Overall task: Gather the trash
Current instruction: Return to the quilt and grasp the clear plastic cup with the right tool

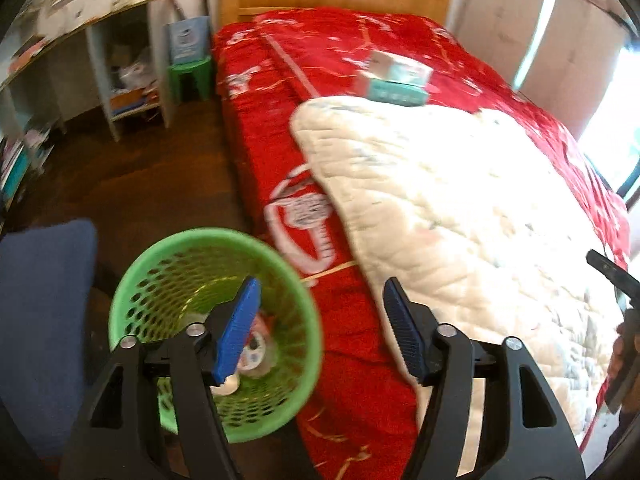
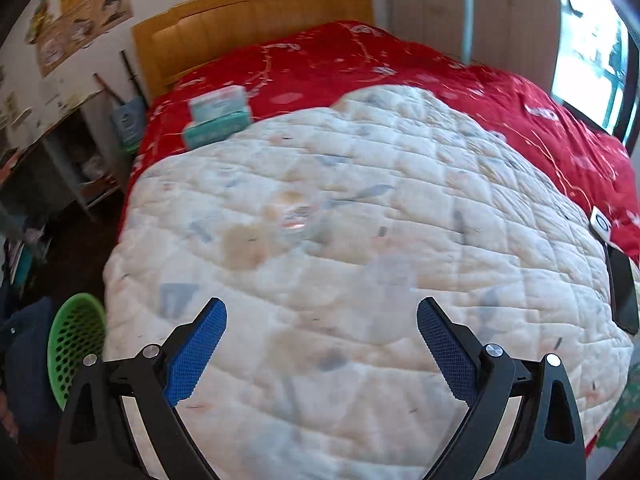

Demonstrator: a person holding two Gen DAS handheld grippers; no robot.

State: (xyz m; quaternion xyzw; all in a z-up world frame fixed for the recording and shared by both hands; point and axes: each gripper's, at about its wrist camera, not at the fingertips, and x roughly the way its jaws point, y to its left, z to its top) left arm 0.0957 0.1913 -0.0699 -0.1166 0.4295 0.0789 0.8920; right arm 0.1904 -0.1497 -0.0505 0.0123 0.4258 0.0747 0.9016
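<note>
A bed (image 2: 400,52) with a red cover fills most of both views, its wooden headboard (image 2: 256,20) against the far wall. A cream quilt (image 2: 360,240) is spread over the near half of the bed, reaching from the side edge across towards the window side. On the floor just beside the bed stands a green plastic basket (image 1: 132,292) with a perforated wall; seen from the left wrist, it already holds some crumpled trash (image 1: 256,344), pale wrappers lying at the bottom.

On the red cover, at the far edge of the quilt, sits a teal and white box (image 2: 218,116), too blurred to read. A clear, crumpled bit of plastic (image 2: 294,218) lies on the quilt near its middle, its shape hard to make out. A dark phone (image 2: 624,292) rests at the quilt's right edge.

The left gripper (image 1: 322,312) hangs over the gap between basket and bed side, its blue fingers (image 1: 240,332) spread wide with nothing between them. The right gripper (image 2: 322,336) hovers above the quilt, its fingers (image 2: 196,356) also wide apart and empty, with the plastic well ahead of them.
</note>
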